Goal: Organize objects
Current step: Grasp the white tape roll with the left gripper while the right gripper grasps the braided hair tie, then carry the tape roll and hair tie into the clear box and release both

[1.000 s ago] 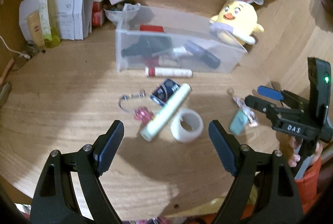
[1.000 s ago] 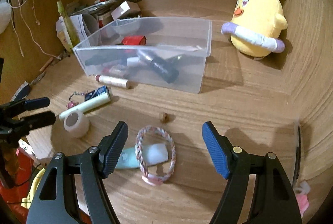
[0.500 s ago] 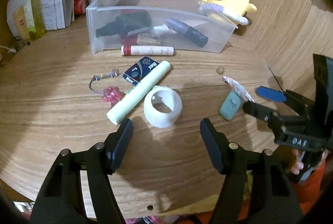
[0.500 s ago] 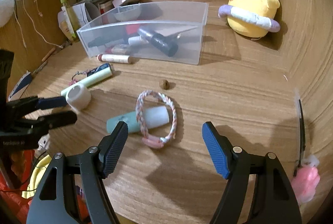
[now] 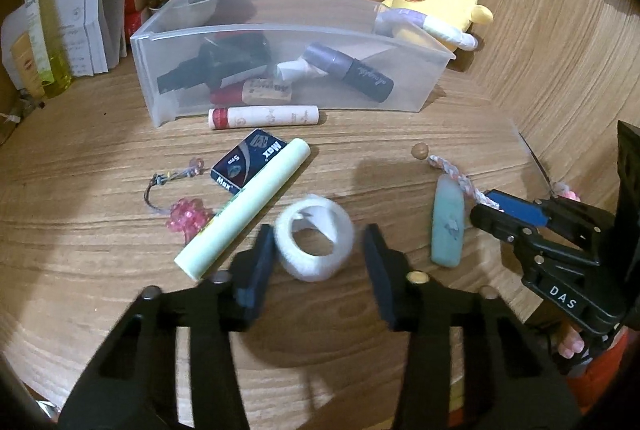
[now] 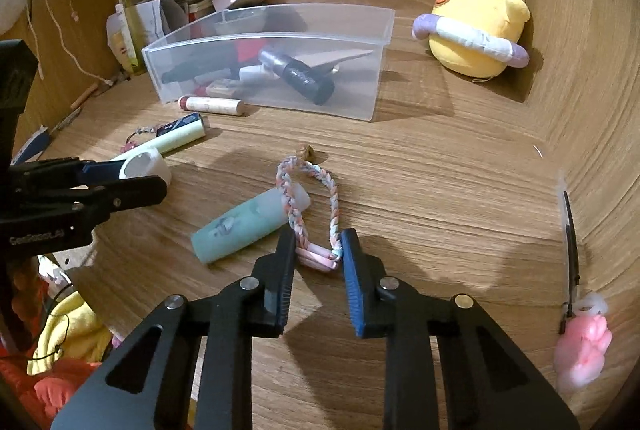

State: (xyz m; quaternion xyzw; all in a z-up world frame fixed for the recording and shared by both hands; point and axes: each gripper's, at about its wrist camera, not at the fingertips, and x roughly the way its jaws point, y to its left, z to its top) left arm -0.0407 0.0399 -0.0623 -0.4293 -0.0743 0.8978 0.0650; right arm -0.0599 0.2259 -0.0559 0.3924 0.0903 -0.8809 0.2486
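Note:
A clear plastic bin (image 5: 280, 30) holding tubes and bottles stands at the back of the wooden desk. My left gripper (image 5: 318, 248) is open, its fingers on either side of a white tape roll (image 5: 316, 242) that rests on the desk. My right gripper (image 6: 318, 250) is partly closed, its fingers on either side of the pink end of a braided bracelet (image 6: 316, 202), which lies over a teal tube (image 6: 244, 226). I cannot tell whether the pads touch it. A pale green tube (image 5: 244, 210) and a blue Max box (image 5: 248, 166) lie left of the roll.
A red-capped white tube (image 5: 264, 116) lies in front of the bin. A pink charm on a cord (image 5: 188, 216) lies at the left. A yellow plush chick (image 6: 476, 26) sits back right. Papers and bottles (image 5: 64, 38) crowd the back left. A wooden wall (image 6: 600, 150) rises on the right.
Both grippers have moved forward and narrowed. The left now brackets the tape roll; the right now brackets the bracelet's pink end.

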